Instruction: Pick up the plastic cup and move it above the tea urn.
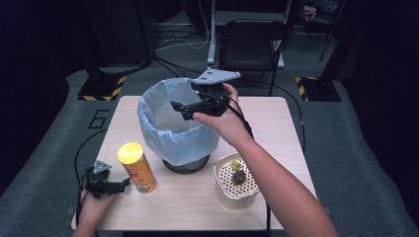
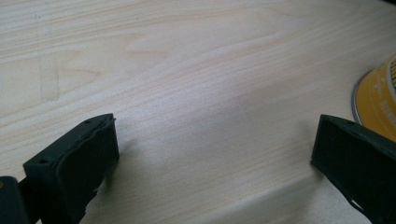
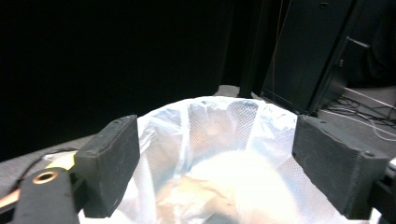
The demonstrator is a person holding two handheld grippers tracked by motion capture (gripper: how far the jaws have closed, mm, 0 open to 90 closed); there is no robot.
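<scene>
This looks like a lab or recording studio set up for test work; a small pale wooden table (image 1: 276,123) stands alone on grey carpet (image 1: 44,197), with a number marked on the floor beside it; black curtains close off the dark surround; stand bases edged in yellow-and-black hazard tape (image 1: 101,91) sit behind; cables (image 1: 183,42) trail past a folding chair (image 1: 249,44).

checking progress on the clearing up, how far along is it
Possibly done: the right gripper hangs open and empty over the lined bin, where something pale lies. In hand: nothing; the left gripper rests open beside the yellow can. Left: the can and scraps in the strainer tub.
</scene>
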